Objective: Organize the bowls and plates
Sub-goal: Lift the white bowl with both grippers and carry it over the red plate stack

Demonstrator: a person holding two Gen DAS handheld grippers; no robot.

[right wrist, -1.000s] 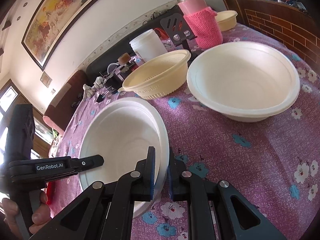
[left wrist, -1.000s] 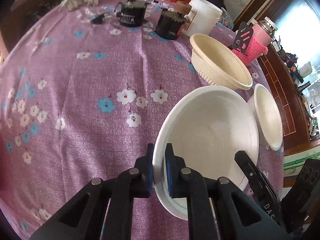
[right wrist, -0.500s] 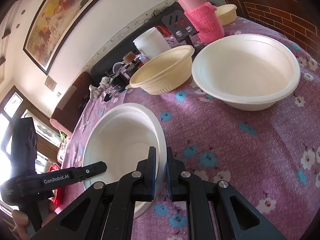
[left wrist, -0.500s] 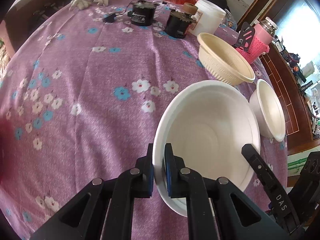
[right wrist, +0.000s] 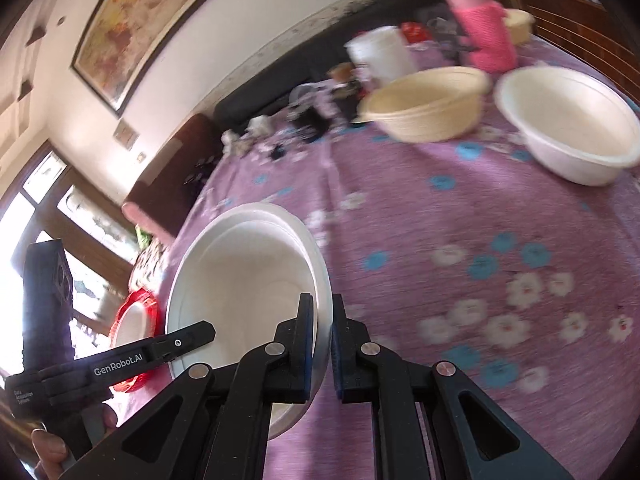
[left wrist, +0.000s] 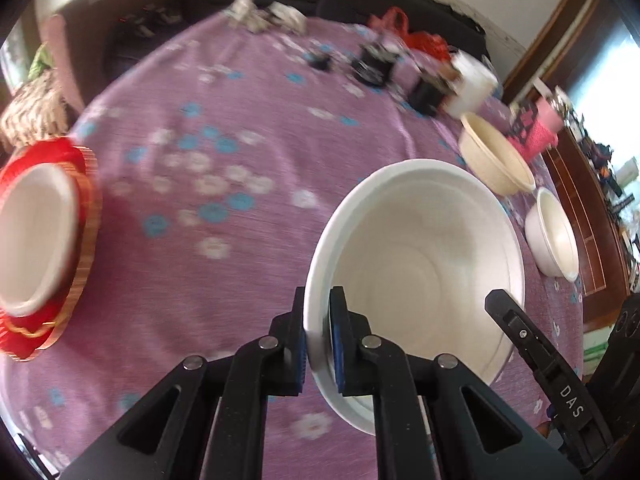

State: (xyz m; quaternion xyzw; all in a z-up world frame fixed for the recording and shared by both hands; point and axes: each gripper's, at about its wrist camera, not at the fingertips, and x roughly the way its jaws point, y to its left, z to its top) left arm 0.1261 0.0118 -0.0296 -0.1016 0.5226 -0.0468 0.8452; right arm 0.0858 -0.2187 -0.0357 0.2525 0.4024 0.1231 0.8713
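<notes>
The left tool (left wrist: 318,336) and the right tool (right wrist: 322,344) are both clamping the rim of one large white bowl (left wrist: 420,248) from opposite sides, holding it above the purple counter (left wrist: 240,220). Ahead of the right tool, a cream bowl (right wrist: 428,104) and a smaller white bowl (right wrist: 568,124) are sitting just beside each other.
</notes>
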